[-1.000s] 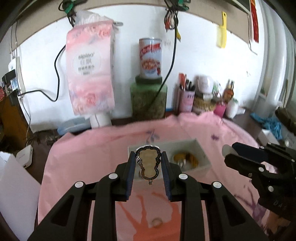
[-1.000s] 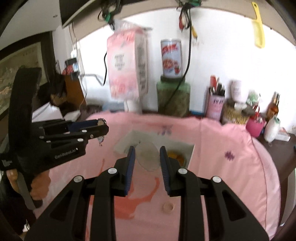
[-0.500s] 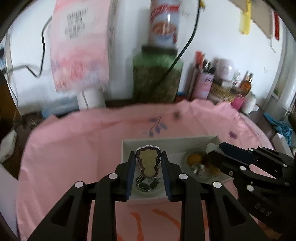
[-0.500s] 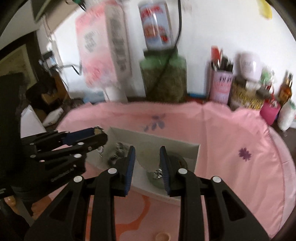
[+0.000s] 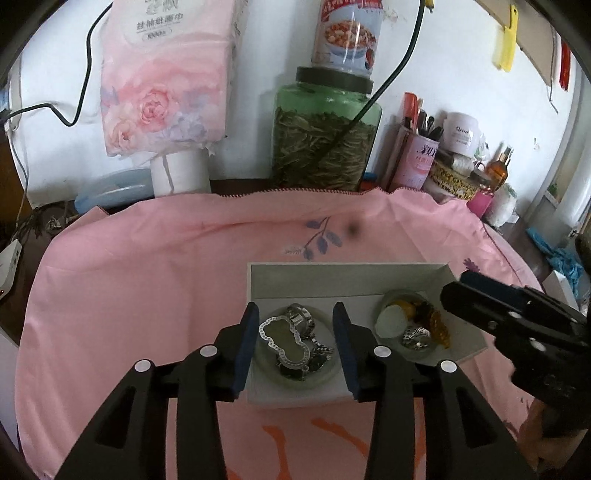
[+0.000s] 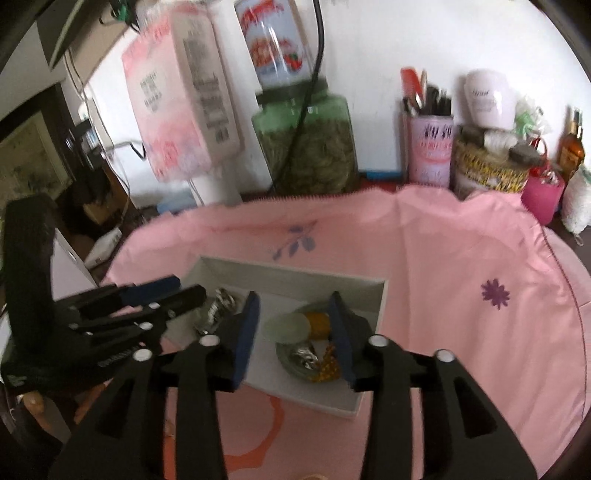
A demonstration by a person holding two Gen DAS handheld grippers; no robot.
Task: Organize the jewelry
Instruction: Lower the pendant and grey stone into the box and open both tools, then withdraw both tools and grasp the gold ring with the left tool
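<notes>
While your left gripper (image 5: 295, 341) has just been opening, its silver chain (image 5: 282, 341) lies released in the white box (image 5: 347, 275); your right gripper (image 6: 293, 332) likewise spreads, gripping nothing.

home | pink tablecloth (image 5: 147, 280) | tissue pack (image 5: 166, 74) | tea jar (image 5: 325, 140) | cosmetics (image 5: 461, 134)

A tray (image 5: 258, 397) lies on a cloth (image 5: 147, 277) spread over the desk. In the tray two dishes sit side by side: the left dish (image 5: 325, 374) holds a chain (image 5: 282, 341) and a watch (image 5: 301, 319), the right dish (image 5: 419, 349) a disc (image 5: 390, 322) and beads (image 5: 439, 326). Behind the cloth, against the wall, stand a jar (image 5: 325, 144) with a can (image 5: 347, 35) on it, a tissue pack (image 5: 166, 81) to its left and a pen cup (image 5: 417, 158) to its right.
</notes>
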